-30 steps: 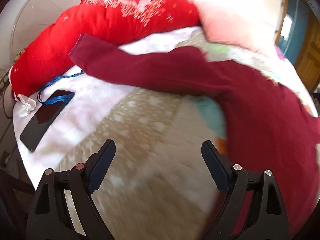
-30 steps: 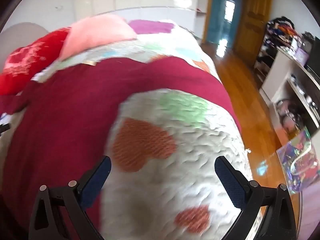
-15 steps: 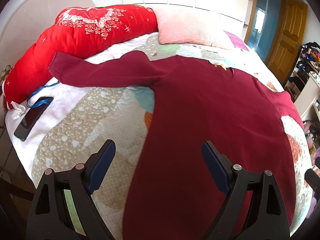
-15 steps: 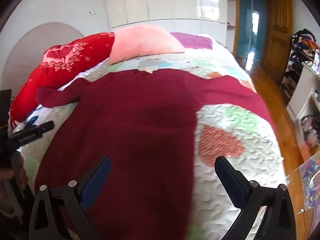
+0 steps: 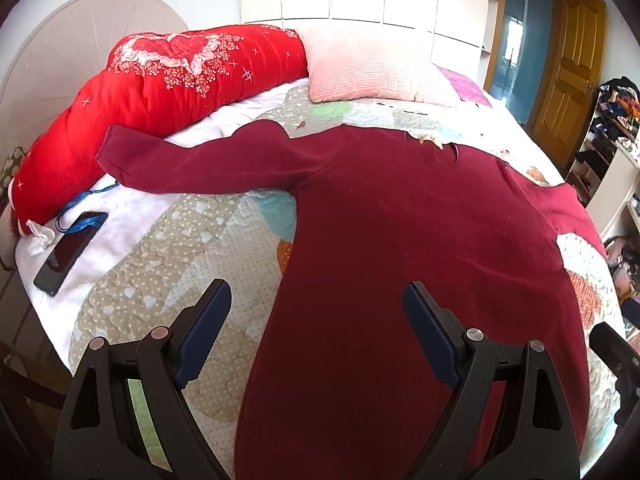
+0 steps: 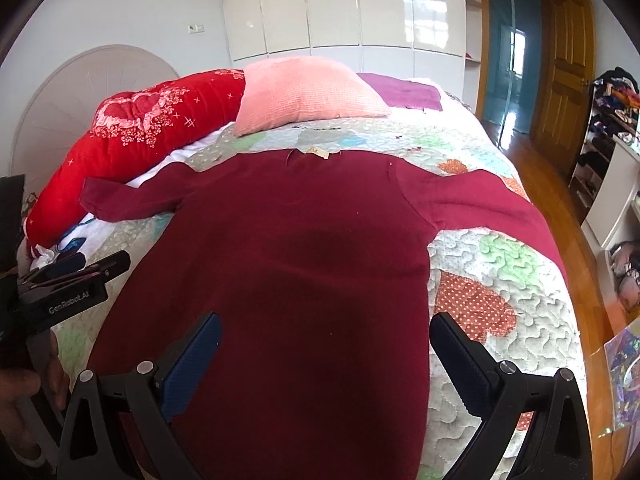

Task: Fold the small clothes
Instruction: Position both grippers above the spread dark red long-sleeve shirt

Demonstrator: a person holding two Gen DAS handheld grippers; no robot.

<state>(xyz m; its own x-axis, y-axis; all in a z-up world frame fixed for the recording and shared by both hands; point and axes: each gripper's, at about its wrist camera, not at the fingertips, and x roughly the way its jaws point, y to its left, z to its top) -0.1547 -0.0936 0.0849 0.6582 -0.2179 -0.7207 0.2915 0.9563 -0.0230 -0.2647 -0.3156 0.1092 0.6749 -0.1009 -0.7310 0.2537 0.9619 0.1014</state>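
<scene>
A dark red long-sleeved garment (image 5: 400,248) (image 6: 288,264) lies flat on the quilted bed (image 5: 192,248) (image 6: 500,300), collar away from me and both sleeves spread out sideways. My left gripper (image 5: 318,304) hangs open above the garment's left edge near the hem. My right gripper (image 6: 324,336) hangs open above the lower body of the garment. Neither holds anything. The left gripper (image 6: 76,276) also shows at the left edge of the right wrist view, held by a hand.
A long red bolster (image 5: 168,80) (image 6: 132,136) and a pink pillow (image 5: 372,68) (image 6: 304,92) lie at the bed's head. A black phone (image 5: 68,252) with a blue strap rests at the bed's left edge. Wooden floor (image 6: 560,216), shelves and a door stand on the right.
Both views pulled back and rose from close over the bed, so the whole spread garment now shows. Both grippers stayed open.
</scene>
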